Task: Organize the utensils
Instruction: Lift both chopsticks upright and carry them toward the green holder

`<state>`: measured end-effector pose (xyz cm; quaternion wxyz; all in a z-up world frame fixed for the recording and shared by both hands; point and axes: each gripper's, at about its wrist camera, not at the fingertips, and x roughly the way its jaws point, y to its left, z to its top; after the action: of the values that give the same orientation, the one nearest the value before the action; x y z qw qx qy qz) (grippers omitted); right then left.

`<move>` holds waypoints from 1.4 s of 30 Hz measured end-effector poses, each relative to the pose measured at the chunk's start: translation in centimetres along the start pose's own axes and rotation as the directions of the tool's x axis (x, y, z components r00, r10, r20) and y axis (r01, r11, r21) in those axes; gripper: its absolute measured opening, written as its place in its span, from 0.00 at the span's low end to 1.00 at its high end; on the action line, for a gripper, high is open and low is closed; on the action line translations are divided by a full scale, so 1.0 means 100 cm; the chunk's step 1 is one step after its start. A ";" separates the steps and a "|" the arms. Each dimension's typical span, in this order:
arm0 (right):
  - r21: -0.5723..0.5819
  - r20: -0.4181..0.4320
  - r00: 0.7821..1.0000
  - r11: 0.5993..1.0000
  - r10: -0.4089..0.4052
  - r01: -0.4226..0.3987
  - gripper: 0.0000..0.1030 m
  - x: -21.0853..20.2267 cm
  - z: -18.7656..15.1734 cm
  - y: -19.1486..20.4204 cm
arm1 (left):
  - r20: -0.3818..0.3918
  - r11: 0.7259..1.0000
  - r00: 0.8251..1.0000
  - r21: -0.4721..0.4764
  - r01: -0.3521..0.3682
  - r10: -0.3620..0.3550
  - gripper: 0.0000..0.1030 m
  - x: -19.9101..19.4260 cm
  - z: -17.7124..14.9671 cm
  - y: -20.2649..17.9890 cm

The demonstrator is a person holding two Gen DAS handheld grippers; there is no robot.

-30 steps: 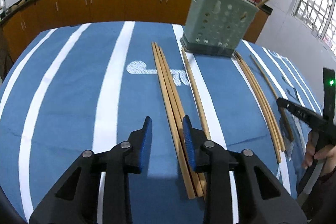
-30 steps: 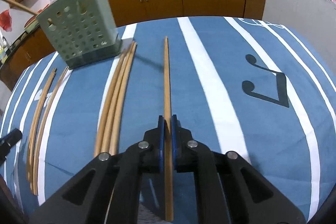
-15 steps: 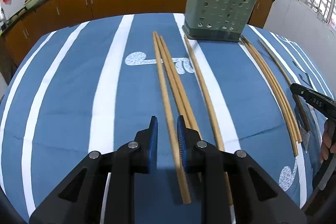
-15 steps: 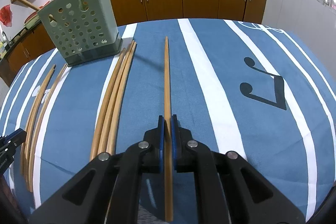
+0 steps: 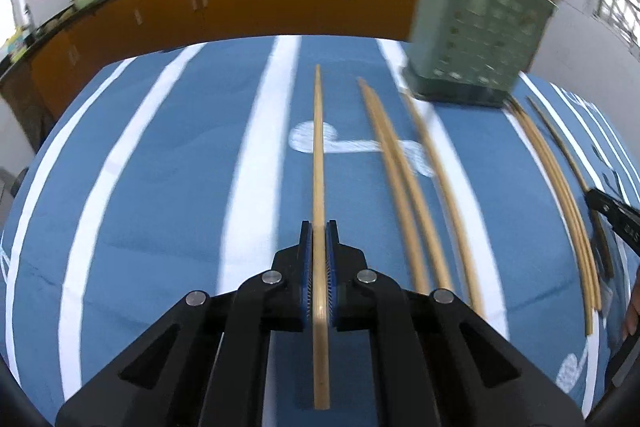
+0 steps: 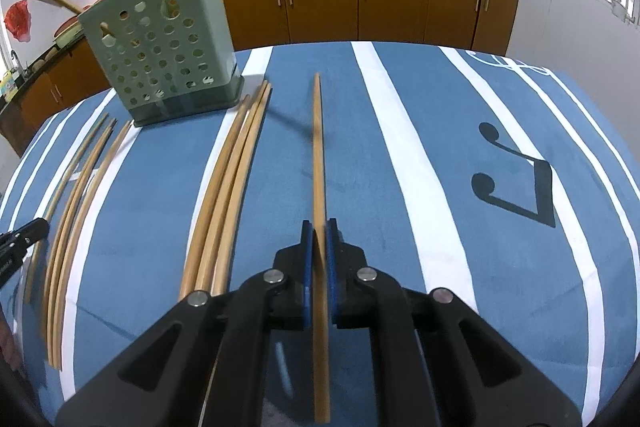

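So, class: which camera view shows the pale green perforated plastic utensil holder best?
The right wrist view: the pale green perforated plastic utensil holder is sharp there, its holes and base clear. The left wrist view shows it blurred by motion, near the frame's upper right.

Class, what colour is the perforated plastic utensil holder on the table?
Pale green perforated plastic utensil holder, clearest in the right wrist view.

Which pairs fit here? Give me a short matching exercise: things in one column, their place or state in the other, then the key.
Things:
1. left gripper
2. green holder
3. three chopsticks
4. black music note

Place or state:
A. printed on the blue cloth
B. lying loose side by side
C. shut on one chopstick
D. standing upright, perforated

Pairs: 1-C, 2-D, 3-B, 4-A
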<state>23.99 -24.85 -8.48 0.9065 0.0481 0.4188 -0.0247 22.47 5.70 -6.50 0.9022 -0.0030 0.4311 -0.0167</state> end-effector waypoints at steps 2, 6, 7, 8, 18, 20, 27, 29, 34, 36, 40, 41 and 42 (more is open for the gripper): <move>0.012 0.000 1.000 1.000 -0.002 0.002 0.08 0.002 0.003 -0.003 | 0.003 1.000 1.000 -0.027 -0.002 0.002 0.07 0.002 0.003 0.010; 0.028 0.000 1.000 1.000 -0.002 0.002 0.08 0.004 0.005 -0.006 | 0.015 0.999 1.000 -0.043 0.026 -0.025 0.07 0.003 0.004 0.017; 0.028 -0.001 1.000 1.000 -0.002 0.002 0.08 0.004 0.004 -0.006 | 0.015 0.998 0.999 -0.047 0.031 -0.031 0.07 0.003 0.004 0.018; 0.028 -0.001 1.000 1.000 -0.003 0.003 0.08 0.004 0.004 -0.007 | 0.016 0.998 0.999 -0.050 0.034 -0.034 0.07 0.003 0.004 0.018; 0.028 -0.001 1.000 1.000 -0.002 0.002 0.08 0.004 0.004 -0.007 | 0.016 0.998 0.999 -0.056 0.039 -0.039 0.08 0.003 0.004 0.019; 0.028 -0.001 1.000 1.000 -0.002 0.002 0.08 0.004 0.004 -0.007 | 0.016 0.998 0.999 -0.058 0.041 -0.040 0.08 0.003 0.004 0.019; 0.030 -0.001 1.000 1.000 0.001 -0.001 0.08 0.005 0.004 -0.007 | 0.017 0.996 0.999 -0.068 0.052 -0.051 0.08 0.003 0.004 0.021; 0.036 -0.001 1.000 0.999 0.008 -0.008 0.08 0.004 0.003 -0.008 | 0.018 0.996 0.999 -0.067 0.051 -0.050 0.08 0.003 0.004 0.021; 0.016 -0.002 1.000 1.000 0.005 -0.005 0.08 -0.003 -0.006 -0.007 | 0.014 0.999 0.999 -0.035 0.039 -0.038 0.08 -0.002 -0.002 0.018; 0.017 -0.002 1.000 1.000 0.009 -0.009 0.08 -0.006 -0.009 -0.008 | 0.013 0.999 0.999 -0.032 0.042 -0.042 0.08 -0.004 -0.004 0.017; 0.018 -0.003 1.000 1.000 0.009 -0.009 0.08 -0.008 -0.011 -0.008 | 0.013 0.999 0.999 -0.033 0.040 -0.040 0.08 -0.005 -0.006 0.016; 0.018 -0.003 1.000 1.000 0.009 -0.009 0.08 -0.007 -0.011 -0.008 | 0.013 0.999 0.999 -0.032 0.039 -0.039 0.08 -0.005 -0.006 0.016; 0.018 -0.003 1.000 1.000 0.010 -0.010 0.08 -0.007 -0.010 -0.008 | 0.013 0.999 0.999 -0.032 0.037 -0.037 0.08 -0.005 -0.006 0.016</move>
<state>22.65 -25.54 -8.64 0.9055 0.0586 0.4197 -0.0240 21.73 7.29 -6.50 0.9042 -0.0257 0.4256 -0.0266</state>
